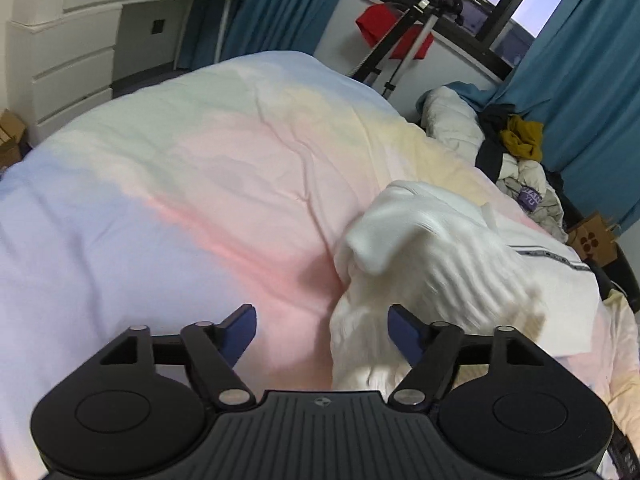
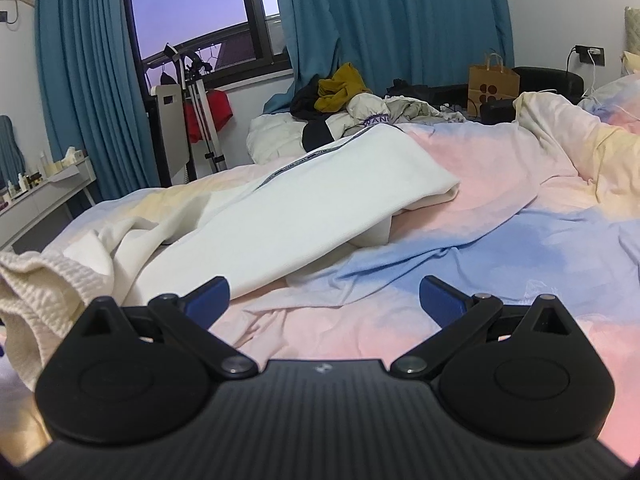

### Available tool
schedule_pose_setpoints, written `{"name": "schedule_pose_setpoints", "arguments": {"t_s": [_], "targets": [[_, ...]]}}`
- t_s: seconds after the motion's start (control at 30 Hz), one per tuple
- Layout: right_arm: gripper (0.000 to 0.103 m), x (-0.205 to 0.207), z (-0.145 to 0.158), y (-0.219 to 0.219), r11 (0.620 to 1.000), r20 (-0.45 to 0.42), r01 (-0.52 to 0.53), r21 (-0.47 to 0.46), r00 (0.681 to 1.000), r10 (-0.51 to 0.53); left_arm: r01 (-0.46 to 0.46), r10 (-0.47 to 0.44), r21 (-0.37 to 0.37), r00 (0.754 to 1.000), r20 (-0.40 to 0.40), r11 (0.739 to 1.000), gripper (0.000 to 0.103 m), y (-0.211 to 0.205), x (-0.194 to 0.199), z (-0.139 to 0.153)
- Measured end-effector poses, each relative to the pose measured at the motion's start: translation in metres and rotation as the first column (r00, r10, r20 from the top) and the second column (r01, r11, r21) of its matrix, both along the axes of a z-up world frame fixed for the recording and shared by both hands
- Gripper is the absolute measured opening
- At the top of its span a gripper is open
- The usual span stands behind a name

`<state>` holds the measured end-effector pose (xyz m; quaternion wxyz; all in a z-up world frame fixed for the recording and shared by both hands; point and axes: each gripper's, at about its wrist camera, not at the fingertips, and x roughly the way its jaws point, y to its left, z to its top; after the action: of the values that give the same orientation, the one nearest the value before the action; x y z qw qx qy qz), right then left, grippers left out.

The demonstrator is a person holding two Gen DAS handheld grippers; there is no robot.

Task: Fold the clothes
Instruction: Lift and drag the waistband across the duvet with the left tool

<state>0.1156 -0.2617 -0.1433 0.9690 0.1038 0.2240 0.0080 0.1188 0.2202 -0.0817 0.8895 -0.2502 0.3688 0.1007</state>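
A white garment with a dark lettered stripe (image 2: 304,208) lies on the pastel duvet (image 2: 500,240). Its ribbed white end (image 1: 420,248) rises in a blurred fold at the right of the left wrist view. My left gripper (image 1: 322,326) is open, its right finger against that ribbed cloth, nothing clamped. My right gripper (image 2: 324,298) is open and empty, just above the duvet in front of the garment's near edge. A cream waffle-knit cloth (image 2: 44,292) sits at the far left of the right wrist view.
A heap of other clothes (image 2: 360,100) lies at the bed's far side, also in the left wrist view (image 1: 520,148). A brown paper bag (image 2: 492,84), teal curtains (image 2: 400,32), a tripod (image 1: 400,48) and white drawers (image 1: 68,76) surround the bed.
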Motion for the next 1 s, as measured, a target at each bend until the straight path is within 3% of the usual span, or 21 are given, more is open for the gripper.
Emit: {"name": "schedule_pose_setpoints", "arguments": {"t_s": [0.1, 0.17, 0.23, 0.3, 0.43, 0.53, 0.57, 0.63, 0.77, 0.87, 0.93, 1.0], "targets": [[0.103, -0.002, 0.002, -0.003, 1.000, -0.002, 0.004, 0.011, 1.000, -0.004, 0.031, -0.033, 0.060, 0.999, 0.031, 0.998, 0.076, -0.032, -0.001, 0.020], [0.103, -0.003, 0.003, -0.005, 1.000, 0.000, 0.005, 0.021, 1.000, -0.005, 0.075, -0.089, 0.150, 0.992, 0.089, 0.986, 0.081, -0.053, -0.013, 0.032], [0.103, -0.003, 0.003, -0.007, 0.999, 0.000, 0.004, 0.033, 1.000, -0.004, 0.134, -0.176, 0.260, 0.974, 0.143, 0.956, 0.082, -0.078, -0.024, 0.042], [0.103, -0.003, 0.002, -0.007, 0.999, -0.002, -0.001, 0.043, 1.000, 0.001, 0.203, -0.264, 0.307, 0.949, 0.170, 0.930, 0.082, -0.099, -0.032, 0.050], [0.103, -0.002, 0.002, -0.009, 0.998, -0.003, -0.009, 0.065, 1.000, 0.010, 0.341, -0.379, 0.191, 0.898, 0.223, 0.920, 0.082, -0.127, -0.031, 0.054], [0.103, -0.001, 0.001, -0.011, 0.997, -0.004, -0.003, 0.076, 1.000, 0.003, 0.401, -0.419, 0.121, 0.885, 0.204, 0.908, 0.078, -0.145, -0.011, 0.041], [0.103, -0.001, 0.000, -0.012, 0.997, -0.003, -0.003, 0.078, 1.000, 0.003, 0.405, -0.420, 0.117, 0.887, 0.192, 0.907, 0.078, -0.149, -0.003, 0.036], [0.103, 0.000, -0.002, -0.012, 0.997, -0.006, -0.006, 0.083, 1.000, 0.006, 0.361, -0.377, 0.127, 0.915, 0.143, 0.924, 0.075, -0.153, 0.023, 0.026], [0.103, 0.003, -0.006, -0.010, 0.996, -0.019, -0.012, 0.087, 1.000, 0.014, 0.249, -0.280, 0.222, 0.952, 0.120, 0.943, 0.075, -0.155, 0.056, 0.017], [0.103, 0.006, -0.011, -0.008, 0.997, -0.036, -0.014, 0.080, 0.999, 0.017, 0.273, -0.304, 0.225, 0.946, 0.115, 0.935, 0.052, -0.157, 0.074, 0.024], [0.103, 0.007, -0.012, -0.007, 0.996, -0.041, -0.015, 0.085, 0.999, 0.019, 0.273, -0.295, 0.237, 0.954, 0.062, 0.932, 0.010, -0.155, 0.088, 0.031], [0.103, 0.005, -0.014, -0.006, 0.996, -0.051, -0.015, 0.088, 0.999, 0.020, 0.262, -0.279, 0.259, 0.960, 0.028, 0.930, 0.010, -0.148, 0.104, 0.047]]}}
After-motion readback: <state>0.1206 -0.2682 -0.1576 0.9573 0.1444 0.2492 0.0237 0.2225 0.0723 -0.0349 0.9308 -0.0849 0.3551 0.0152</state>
